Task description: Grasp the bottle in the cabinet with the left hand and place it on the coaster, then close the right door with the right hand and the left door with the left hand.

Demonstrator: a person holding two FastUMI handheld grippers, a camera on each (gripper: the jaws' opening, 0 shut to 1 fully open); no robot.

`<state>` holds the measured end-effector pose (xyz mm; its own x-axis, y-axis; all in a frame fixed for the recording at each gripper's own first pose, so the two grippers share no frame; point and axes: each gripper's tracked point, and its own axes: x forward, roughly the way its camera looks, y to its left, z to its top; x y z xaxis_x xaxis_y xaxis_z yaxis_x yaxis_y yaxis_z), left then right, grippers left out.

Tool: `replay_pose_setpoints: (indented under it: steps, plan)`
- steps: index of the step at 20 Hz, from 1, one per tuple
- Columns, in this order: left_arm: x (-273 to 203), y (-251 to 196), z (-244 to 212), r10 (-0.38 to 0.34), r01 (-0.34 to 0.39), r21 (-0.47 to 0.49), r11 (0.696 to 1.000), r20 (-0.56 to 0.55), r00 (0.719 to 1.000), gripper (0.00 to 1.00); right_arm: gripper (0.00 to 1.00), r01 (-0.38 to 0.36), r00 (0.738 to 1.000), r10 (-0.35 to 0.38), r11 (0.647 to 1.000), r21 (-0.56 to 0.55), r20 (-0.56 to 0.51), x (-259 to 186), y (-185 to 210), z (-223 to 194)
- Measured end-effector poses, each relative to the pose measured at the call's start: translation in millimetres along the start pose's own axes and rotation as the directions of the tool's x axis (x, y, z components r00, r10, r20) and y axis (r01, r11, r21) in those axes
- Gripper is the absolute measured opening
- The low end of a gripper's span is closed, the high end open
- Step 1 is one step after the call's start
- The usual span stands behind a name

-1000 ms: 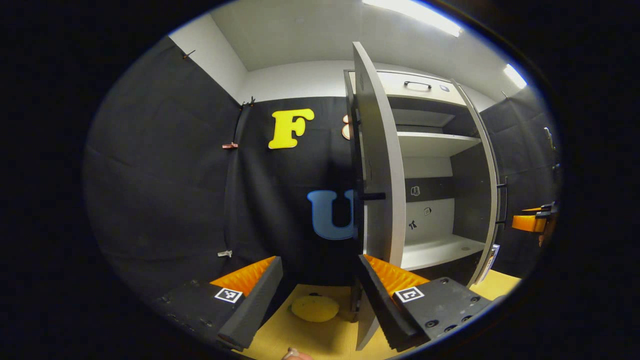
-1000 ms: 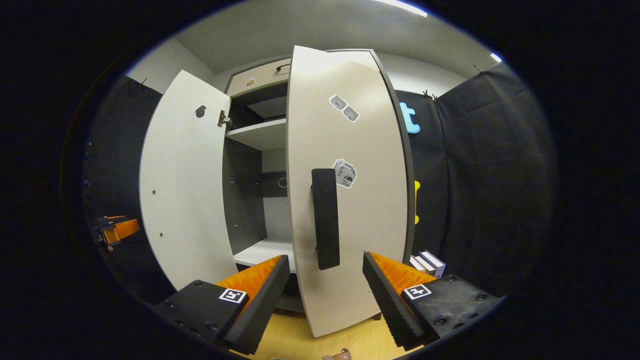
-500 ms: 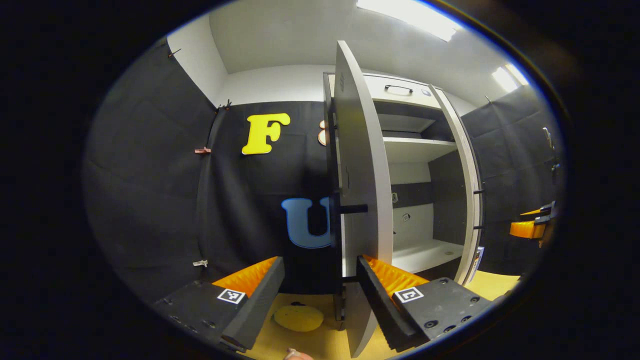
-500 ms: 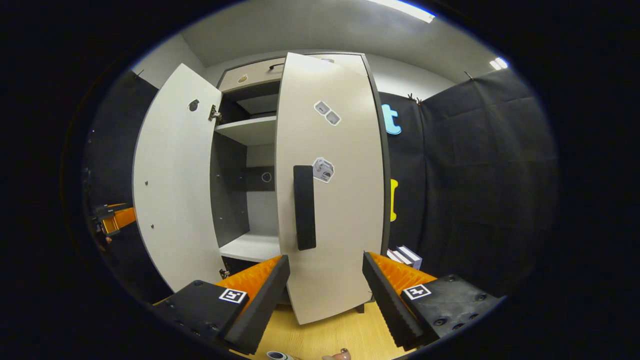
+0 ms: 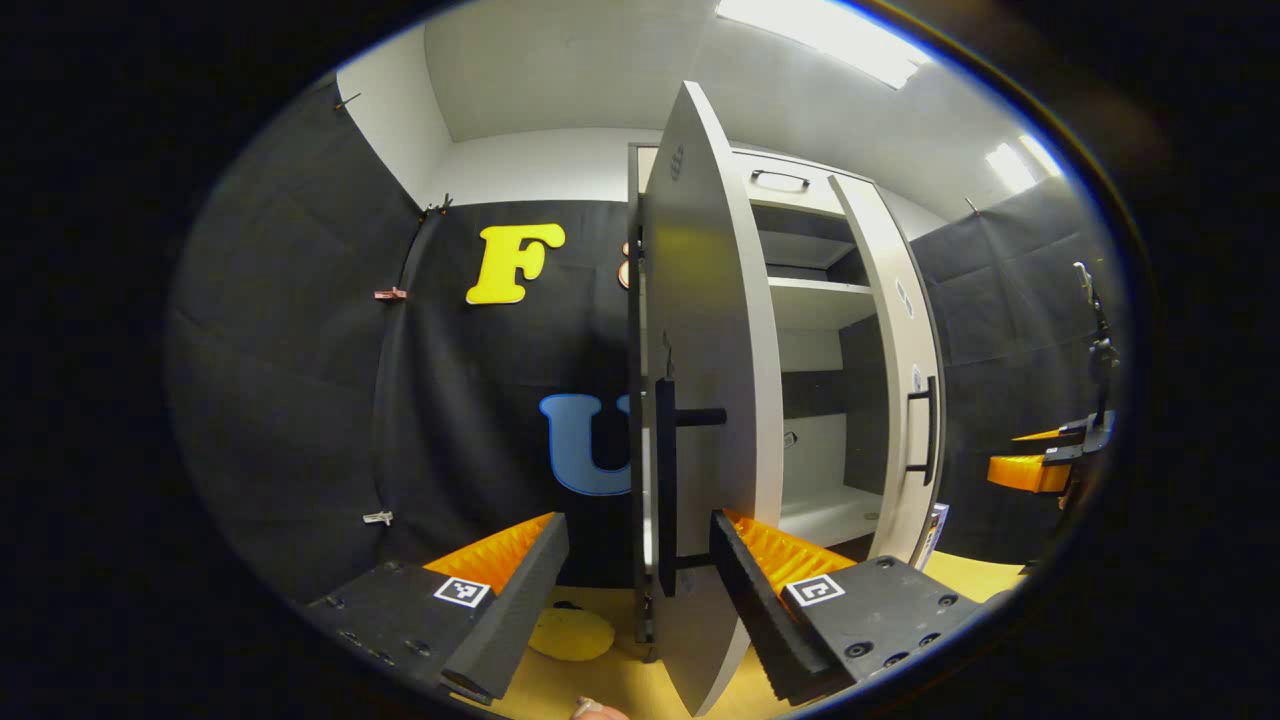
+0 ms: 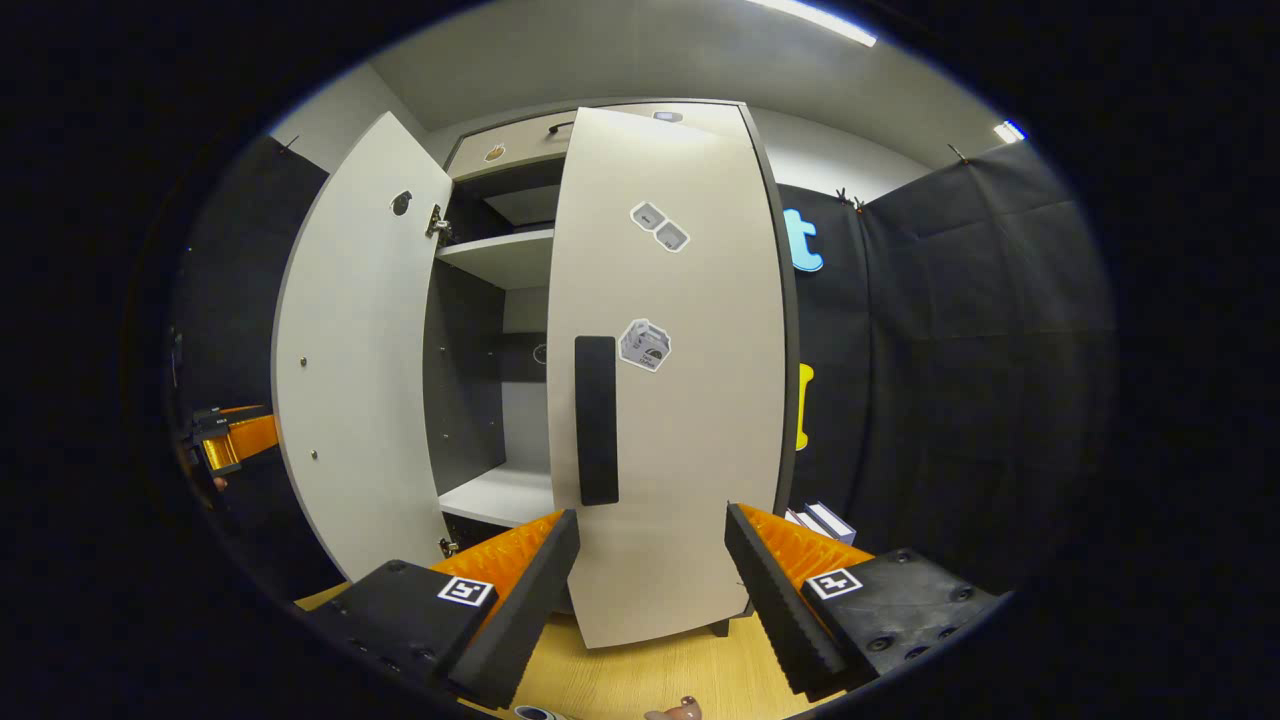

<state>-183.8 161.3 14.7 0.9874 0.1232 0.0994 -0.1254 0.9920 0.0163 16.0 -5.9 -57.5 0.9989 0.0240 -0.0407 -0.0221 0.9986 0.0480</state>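
Left gripper view looks along the left gripper [image 5: 635, 600], whose jaws stand apart with nothing between the pads; the edge of the left door [image 5: 710, 350] rises just beyond the fingers, its dark handle [image 5: 668, 470] facing this camera; that door stands ajar, swung well out from the cabinet [image 5: 810, 330]; behind it the cabinet's pale shelves and lower floor lie bare where they can be seen; a drawer front with a small dark pull [image 5: 780, 178] sits above the opening; the right door [image 5: 905, 400] stands beyond, partly swung in, with its own dark handle on its face; a round yellow coaster [image 5: 572, 634] lies on the wooden table [image 5: 610, 685] below the fingers, left of the door's foot; its top is bare; whether the bottle stands anywhere near I cannot tell; far off at the right edge the right gripper [image 5: 1040, 468] shows.

Right gripper view looks along the right gripper [image 6: 650, 590]; its jaws are spread wide and hold nothing; the right door [image 6: 670, 380] fills the middle, its front toward the camera, bearing a tall dark handle [image 6: 596, 420] and a few stickers [image 6: 645, 345]; a gap remains between this door and the left door [image 6: 350, 370], and through it a shelf and the cabinet floor show; some books [image 6: 825, 522] lie on the table by the door's right foot; the left gripper [image 6: 235, 440] shows small at the left edge, past the left door.
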Motion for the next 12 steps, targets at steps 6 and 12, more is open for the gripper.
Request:
replay_pose_setpoints:
  steps: [6, 12]
  plan:
    - [21.3, -55.5, -6.5, -0.098, 0.098, -0.02, 0.995, -0.004, 0.995, 0.92, 0.96, -0.049, 0.999, 0.049, 0.998, -0.032, 0.007, 19.0, -13.7, 0.8]
    - [35.1, -90.9, -23.7, -0.149, 0.147, -0.044, 0.988, -0.035, 0.988, 0.92, 0.96, -0.075, 0.997, 0.075, 0.997, -0.026, -0.006, 24.6, -24.0, -4.5]
